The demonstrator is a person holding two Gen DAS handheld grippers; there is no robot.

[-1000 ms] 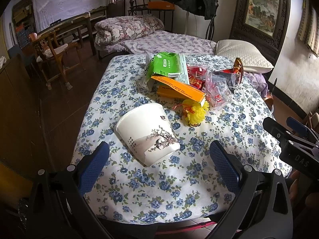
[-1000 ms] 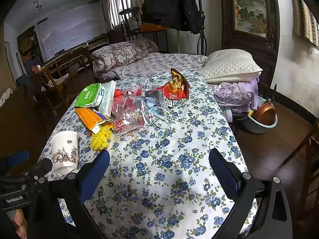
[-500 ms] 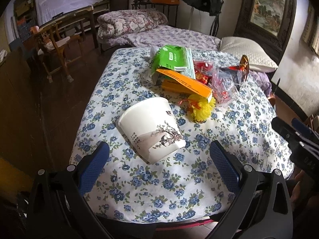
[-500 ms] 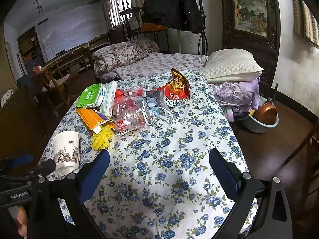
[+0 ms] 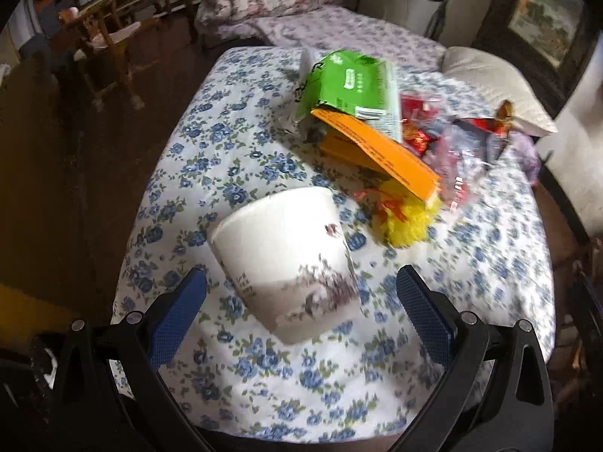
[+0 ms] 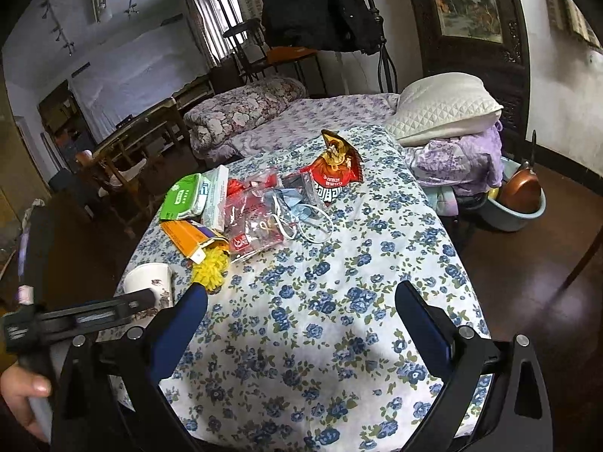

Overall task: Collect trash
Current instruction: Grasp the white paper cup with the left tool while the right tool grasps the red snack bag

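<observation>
- Left wrist view: the left gripper [image 5: 301, 301] has its jaws spread wide, one blue pad on either side of a white paper cup [image 5: 286, 263]. Neither pad touches the cup.
- The cup stands on the table [image 5: 233, 369], which carries a white cloth with blue flowers. The cup bears a printed tree motif and appears tilted in this view; the picture is motion-blurred.
- Beyond the cup, to its right, lies a yellow fluffy item [image 5: 407, 222] with a red ribbon, partly under an orange box [image 5: 380, 154].
- A green packet [image 5: 350, 83] rests on the far end of the orange box. Clear bags with red wrappers [image 5: 448, 150] lie to the right of the box.
- Right wrist view: the right gripper [image 6: 301, 324] has its jaws spread, with nothing between them. It hangs above a bare part of the cloth near the table's front edge.
- In this view the trash forms one cluster on the far left half of the table: green packet [image 6: 182, 197], orange box [image 6: 184, 237], yellow fluffy item [image 6: 211, 271], clear bags [image 6: 256, 222], a red snack bag [image 6: 333, 177] standing upright, and a white cord [image 6: 312, 226].
- The cup [image 6: 149, 286] stands at the table's left edge, just behind the left gripper's black body, which a hand [image 6: 22, 395] holds at lower left.
- A bed with a white pillow [image 6: 441, 107] lies behind the table.
</observation>
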